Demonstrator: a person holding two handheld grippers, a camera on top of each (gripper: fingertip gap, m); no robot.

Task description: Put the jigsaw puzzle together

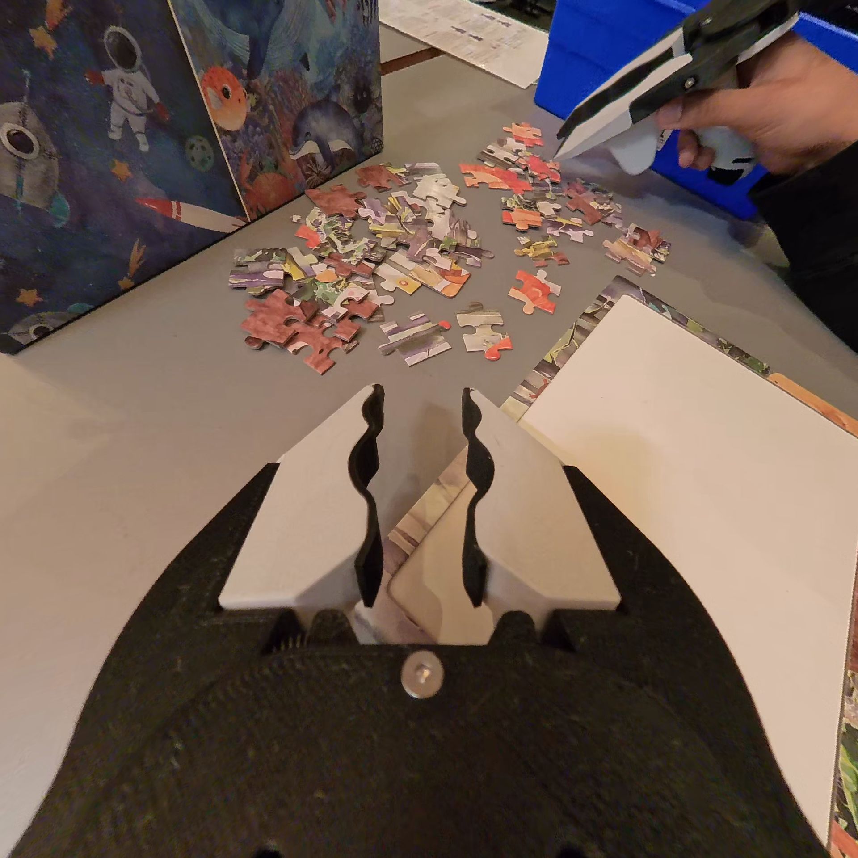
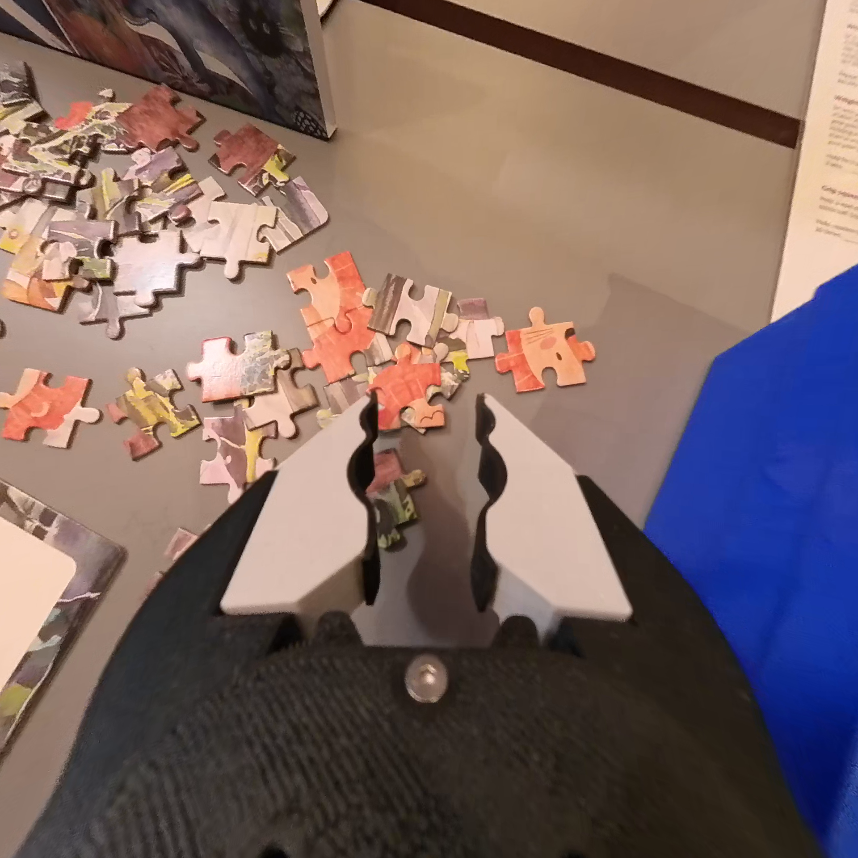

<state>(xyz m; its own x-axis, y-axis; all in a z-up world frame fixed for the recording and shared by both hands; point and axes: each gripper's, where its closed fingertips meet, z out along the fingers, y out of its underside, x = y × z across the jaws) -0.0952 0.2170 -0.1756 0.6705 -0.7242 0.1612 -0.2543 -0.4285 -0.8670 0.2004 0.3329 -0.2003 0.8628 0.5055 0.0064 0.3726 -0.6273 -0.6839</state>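
Left gripper (image 1: pixel 422 394) is spread and empty, hovering over the near corner of the puzzle tray (image 1: pixel 687 464); tray is a blank white bed with a printed border, no pieces seated in what shows. Right gripper (image 2: pixel 425 401) is also spread and empty, tips low over the orange pieces at the right end of the scatter, left finger (image 2: pixel 325 464) overlapping the edge of an orange piece (image 2: pixel 406 387). Looks like the first pick, so the task is near zero. To do it well: take one piece that lies flat and single, not from a stack; come down steep, straddle the body rather than a tab, close gently so it doesn't flip or skate on the table (image 2: pixel 510 209). That orange piece partly overlaps its neighbours; the cat-face piece (image 2: pixel 545 355) just beyond lies almost clear and looks like the easier grab. Its long axis runs roughly across the right view, one tab pointing away toward the far edge. Main pile (image 1: pixel 353 260) is further out, by the box (image 1: pixel 139 139); blue bin (image 1: pixel 603 55) far right.
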